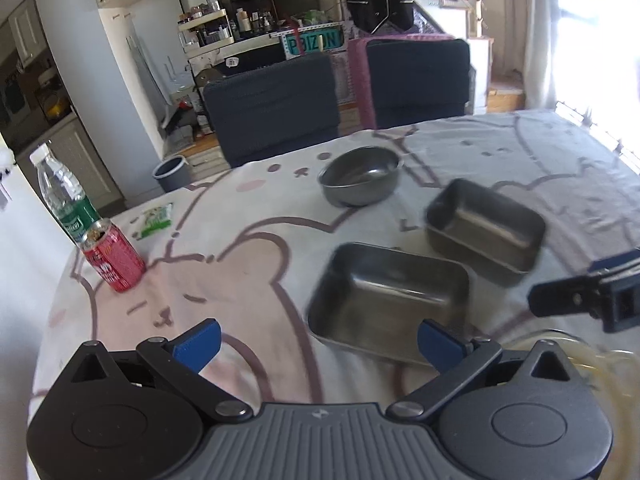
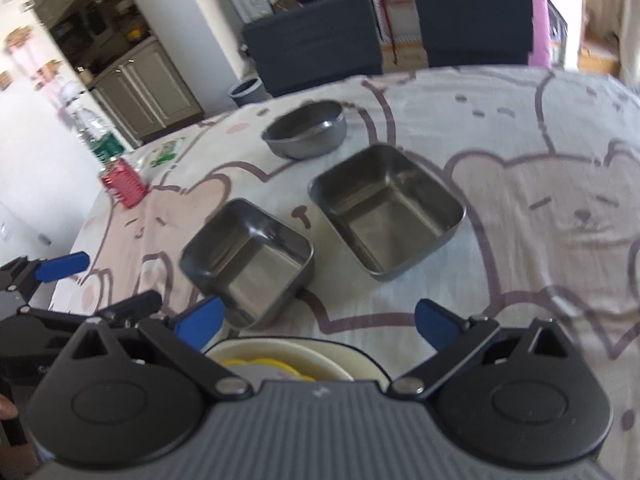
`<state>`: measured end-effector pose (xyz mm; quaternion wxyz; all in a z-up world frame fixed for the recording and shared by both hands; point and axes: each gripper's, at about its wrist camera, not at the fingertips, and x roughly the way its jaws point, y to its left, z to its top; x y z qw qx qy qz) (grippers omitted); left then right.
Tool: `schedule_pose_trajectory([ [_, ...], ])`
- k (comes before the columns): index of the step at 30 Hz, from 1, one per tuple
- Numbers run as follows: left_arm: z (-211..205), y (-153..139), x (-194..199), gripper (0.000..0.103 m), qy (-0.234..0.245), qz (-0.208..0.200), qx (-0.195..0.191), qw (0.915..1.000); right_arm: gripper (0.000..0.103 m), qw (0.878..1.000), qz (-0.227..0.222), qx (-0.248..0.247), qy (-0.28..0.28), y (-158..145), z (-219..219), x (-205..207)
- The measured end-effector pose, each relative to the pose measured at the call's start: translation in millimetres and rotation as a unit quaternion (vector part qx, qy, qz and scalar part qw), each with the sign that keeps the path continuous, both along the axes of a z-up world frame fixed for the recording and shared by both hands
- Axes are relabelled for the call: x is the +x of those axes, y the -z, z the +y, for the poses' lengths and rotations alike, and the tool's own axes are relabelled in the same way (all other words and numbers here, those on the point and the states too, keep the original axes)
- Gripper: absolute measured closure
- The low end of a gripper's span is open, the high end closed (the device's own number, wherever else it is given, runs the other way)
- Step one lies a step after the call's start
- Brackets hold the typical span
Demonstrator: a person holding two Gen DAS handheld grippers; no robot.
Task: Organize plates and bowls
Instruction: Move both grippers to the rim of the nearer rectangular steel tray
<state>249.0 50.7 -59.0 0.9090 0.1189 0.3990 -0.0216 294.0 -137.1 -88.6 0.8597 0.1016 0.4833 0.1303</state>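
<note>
Blue-tipped and spread wide, the left gripper (image 1: 318, 342) hovers empty over a bear-print tabletop (image 1: 248, 240), just short of the near steel tray (image 1: 388, 296). Beside it sits a second steel tray (image 1: 486, 228), with a round steel bowl (image 1: 360, 176) behind both. Equally parted and empty, the right gripper (image 2: 320, 320) hangs above a cream plate (image 2: 296, 360) at the table's near edge. Farther left stand a red can (image 1: 114, 258) and a water bottle (image 1: 64, 192).

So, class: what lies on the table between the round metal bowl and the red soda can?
Only bare tablecloth. In the left wrist view, nothing stands between the round metal bowl and the red soda can; the green packet lies off that line.
</note>
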Motion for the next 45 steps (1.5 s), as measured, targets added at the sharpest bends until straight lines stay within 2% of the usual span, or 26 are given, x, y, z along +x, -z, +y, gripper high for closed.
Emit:
schedule_pose_trajectory([
  [3, 5, 14, 25, 0.0, -0.021, 0.016, 0.033, 0.9991, 0.0, 0.999, 0.025, 0.011, 0.019, 12, 7, 12],
  [6, 10, 28, 48, 0.0, -0.044, 0.037, 0.047, 0.9972, 0.0, 0.999, 0.044, 0.012, 0.024, 22, 16, 21],
  [11, 16, 46, 71, 0.0, -0.054, 0.056, 0.069, 0.9946, 0.0, 0.998, 0.061, -0.013, 0.002, 37, 37, 33],
  [14, 21, 55, 83, 0.0, -0.066, 0.068, 0.067, 0.9933, 0.0, 0.998, 0.065, -0.025, -0.008, 41, 47, 37],
  [20, 27, 63, 89, 0.0, -0.069, 0.076, 0.085, 0.9911, 0.0, 0.995, 0.058, -0.075, -0.029, 52, 58, 40],
  [27, 36, 62, 76, 0.0, -0.051, 0.1, 0.077, 0.9907, 0.0, 0.992, 0.041, -0.112, -0.045, 56, 57, 44],
  [34, 54, 61, 56, 0.001, -0.075, 0.132, 0.017, 0.9883, 0.0, 0.993, 0.051, -0.1, -0.026, 58, 46, 57],
  [37, 62, 60, 54, 0.014, -0.092, 0.139, -0.033, 0.9855, 0.003, 0.994, 0.055, -0.097, -0.019, 57, 46, 58],
  [39, 65, 60, 55, 0.025, -0.103, 0.145, -0.065, 0.982, 0.014, 0.994, 0.061, -0.082, -0.023, 57, 48, 59],
  [41, 62, 60, 55, 0.044, -0.101, 0.15, -0.082, 0.9801, 0.033, 0.996, 0.067, -0.059, -0.031, 56, 48, 60],
  [42, 61, 59, 56, 0.048, -0.097, 0.152, -0.088, 0.9796, 0.039, 0.996, 0.068, -0.05, -0.035, 55, 50, 60],
  [44, 57, 59, 56, 0.065, -0.092, 0.156, -0.1, 0.9784, 0.058, 0.996, 0.059, -0.046, -0.05, 52, 55, 58],
  [45, 55, 58, 56, 0.07, -0.088, 0.158, -0.105, 0.9778, 0.063, 0.996, 0.054, -0.046, -0.059, 51, 58, 56],
])
